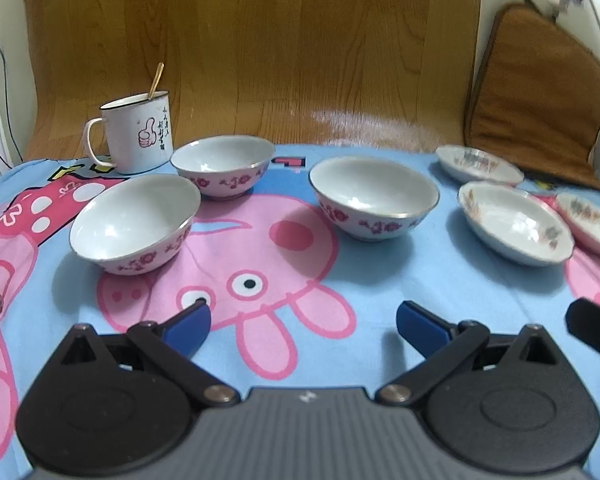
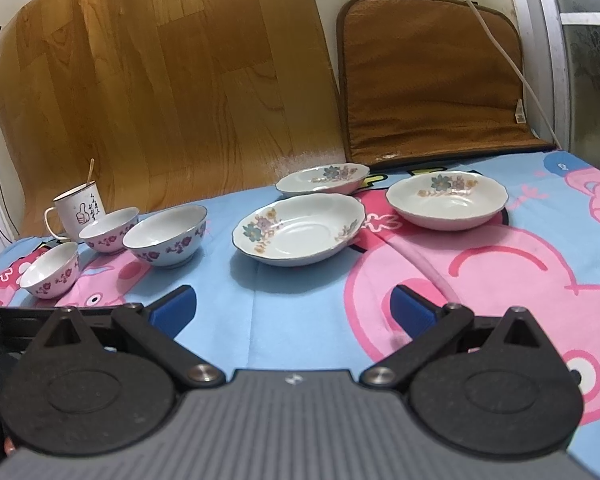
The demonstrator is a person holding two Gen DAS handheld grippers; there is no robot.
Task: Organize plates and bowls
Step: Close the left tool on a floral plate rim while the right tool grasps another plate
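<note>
Both grippers, left gripper (image 1: 303, 322) and right gripper (image 2: 293, 309), spread wide and empty, bowls (image 1: 374, 198) and plates (image 2: 299, 229) well ahead

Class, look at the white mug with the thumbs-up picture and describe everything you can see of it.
The mug looks like white enamel with a dark rim and a loop handle on its left. Its side bears a pink thumbs-up drawing and dark writing. It stands upright at the far left of the cartoon cloth, behind the bowls, touching none. A thin gold-coloured utensil handle leans out of it.

free: bare cloth (image 2: 300, 320) – front strip | blocked: bowls (image 1: 374, 200) left – plates (image 2: 300, 232) right
</note>
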